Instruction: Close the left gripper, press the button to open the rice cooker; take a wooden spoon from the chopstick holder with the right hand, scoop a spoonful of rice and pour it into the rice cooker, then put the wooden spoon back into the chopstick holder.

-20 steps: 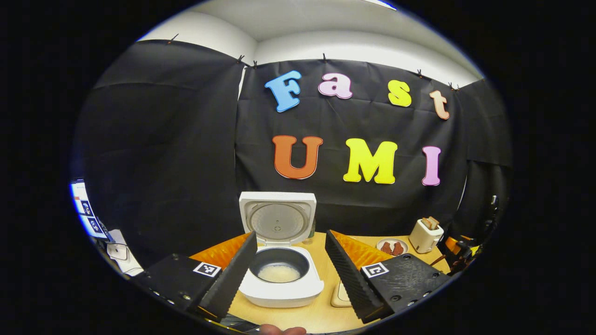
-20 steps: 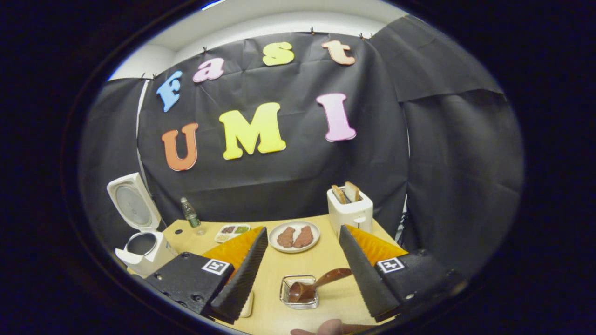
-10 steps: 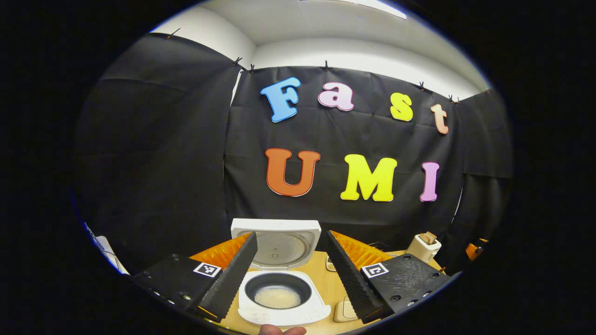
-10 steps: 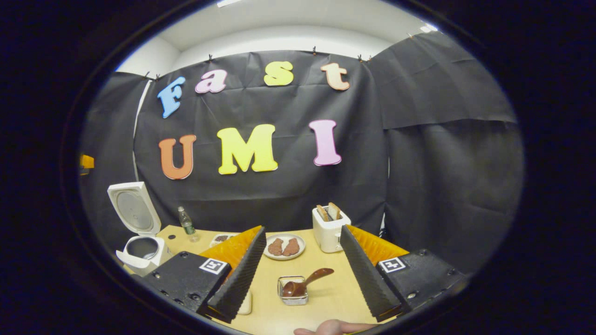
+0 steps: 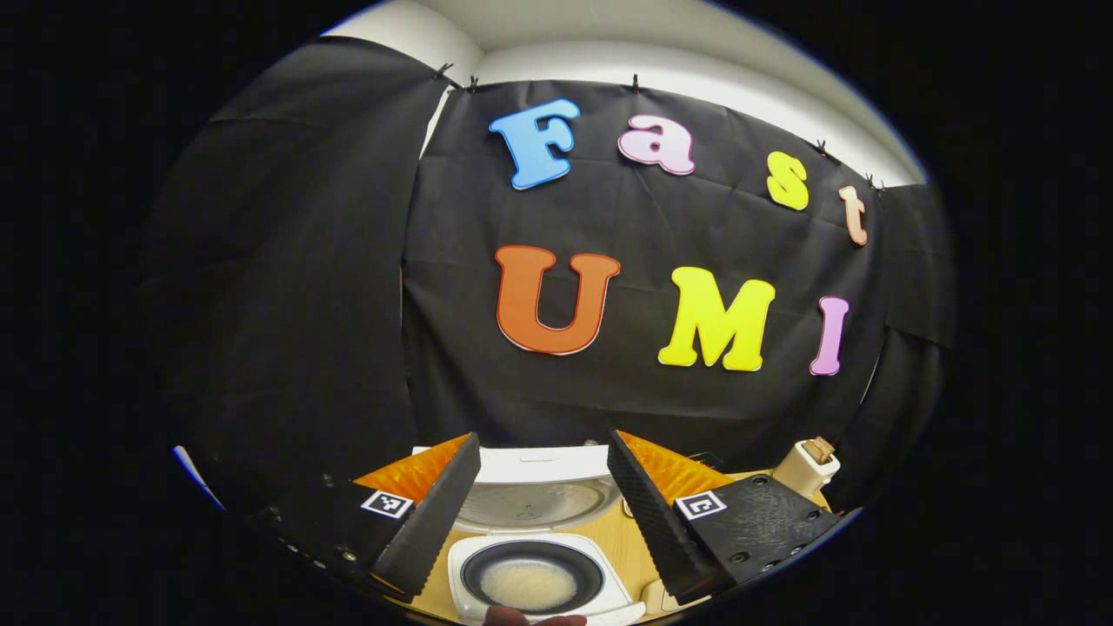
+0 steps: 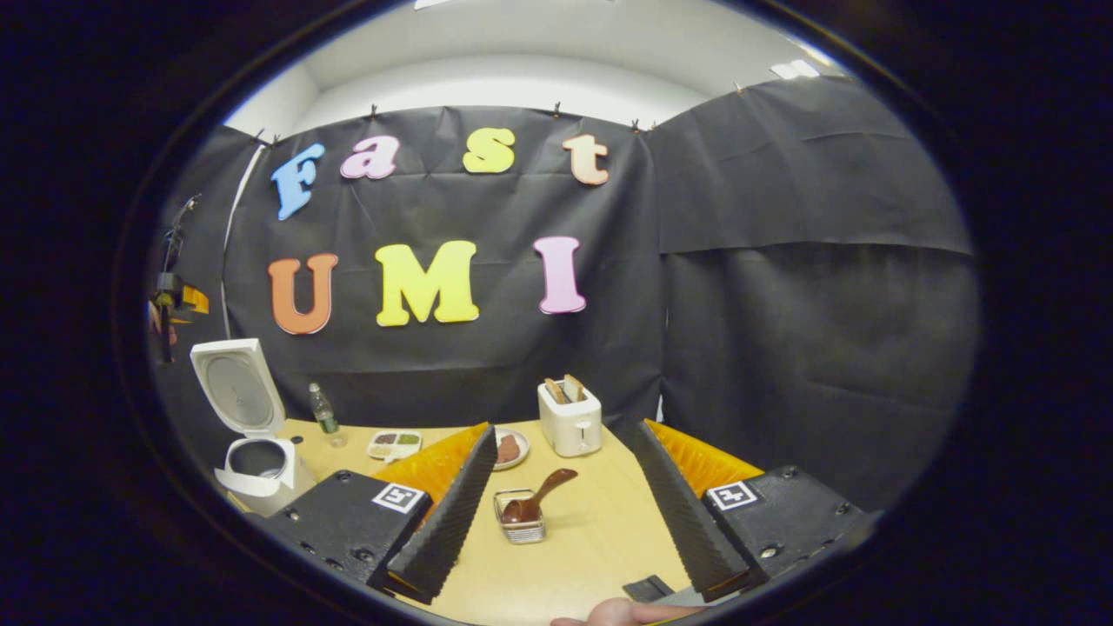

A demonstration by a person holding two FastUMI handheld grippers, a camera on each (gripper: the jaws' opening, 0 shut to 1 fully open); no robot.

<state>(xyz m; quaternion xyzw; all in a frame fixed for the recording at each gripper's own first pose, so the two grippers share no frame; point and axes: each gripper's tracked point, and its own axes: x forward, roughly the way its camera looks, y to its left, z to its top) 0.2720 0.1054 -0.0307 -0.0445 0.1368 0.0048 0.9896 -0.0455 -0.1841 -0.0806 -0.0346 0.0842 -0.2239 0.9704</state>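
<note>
Now | right hand-held gripper (image 6: 565,513) open, empty | wooden spoon (image 6: 536,501) ahead in chopstick holder (image 6: 520,526): probably light, stiff; grip handle.

Left tool (image 5: 543,515) spread wide, open rice cooker (image 5: 537,581) between its fingers, toaster (image 5: 808,464) right

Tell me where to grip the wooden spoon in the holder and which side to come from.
Grip the wooden spoon on its handle, near the free upper end. In the right gripper view it leans up and to the right out of the chopstick holder, bowl down inside. Bring the open right gripper from above, fingers either side of the handle, clear of the holder's rim.
</note>
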